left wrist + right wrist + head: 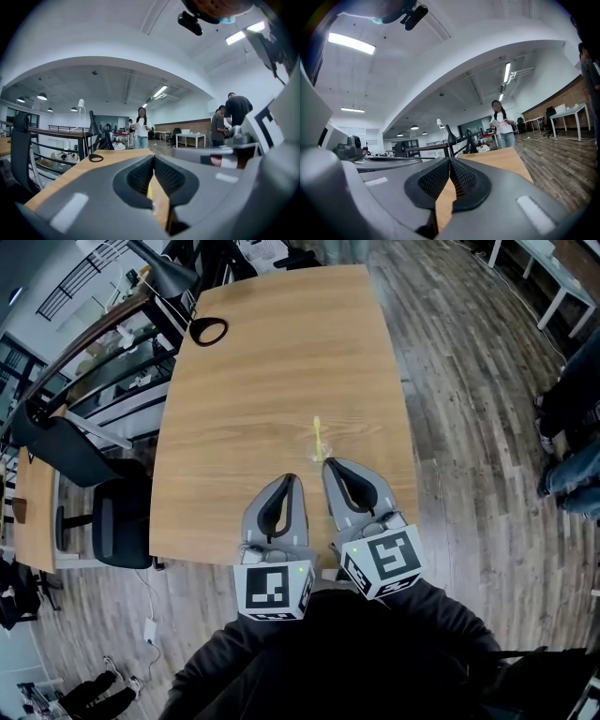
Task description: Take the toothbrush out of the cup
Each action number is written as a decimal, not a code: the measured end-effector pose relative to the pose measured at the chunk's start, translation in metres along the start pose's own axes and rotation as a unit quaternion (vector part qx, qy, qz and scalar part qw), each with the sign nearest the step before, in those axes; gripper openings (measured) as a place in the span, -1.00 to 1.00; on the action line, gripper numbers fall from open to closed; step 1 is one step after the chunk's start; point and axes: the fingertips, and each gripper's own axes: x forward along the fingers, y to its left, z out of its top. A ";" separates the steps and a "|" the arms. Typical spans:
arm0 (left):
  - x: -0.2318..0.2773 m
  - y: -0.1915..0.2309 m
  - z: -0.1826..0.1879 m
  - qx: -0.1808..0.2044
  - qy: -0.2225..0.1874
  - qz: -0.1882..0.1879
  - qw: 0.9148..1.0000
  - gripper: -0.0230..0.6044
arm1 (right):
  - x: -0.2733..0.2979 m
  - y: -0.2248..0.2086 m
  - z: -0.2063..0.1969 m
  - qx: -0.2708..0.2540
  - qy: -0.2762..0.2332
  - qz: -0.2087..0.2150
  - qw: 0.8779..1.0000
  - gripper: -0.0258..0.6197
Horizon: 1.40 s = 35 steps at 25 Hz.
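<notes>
Lengthwise, the slim yellow toothbrush (317, 437) runs straight away across the wood-grain tabletop (253, 399); left tongs (290, 480) and right tongs (329, 464) sit closed, empty.

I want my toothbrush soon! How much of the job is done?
Looks done: the yellow toothbrush lies flat on the table, inside nothing. In hand: nothing; the left gripper and right gripper are both shut and empty. Left: seemingly nothing.
</notes>
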 end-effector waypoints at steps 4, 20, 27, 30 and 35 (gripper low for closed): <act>0.011 0.003 0.003 -0.014 -0.008 -0.008 1.000 -0.90 | 0.008 -0.005 0.003 -0.015 0.001 -0.005 1.000 -0.91; 0.064 0.029 0.000 -0.037 -0.006 -0.051 0.998 -0.90 | 0.053 -0.025 -0.003 -0.023 0.026 -0.049 0.998 -0.91; 0.099 0.037 -0.021 -0.050 0.023 -0.067 0.996 -0.90 | 0.077 -0.047 -0.026 -0.004 0.061 -0.064 0.996 -0.91; 0.111 0.042 -0.036 -0.058 0.041 -0.071 0.995 -0.90 | 0.087 -0.052 -0.044 0.007 0.075 -0.067 0.995 -0.91; 0.124 0.057 -0.064 -0.070 0.082 -0.076 0.991 -0.90 | 0.105 -0.055 -0.070 0.019 0.115 -0.078 0.990 -0.82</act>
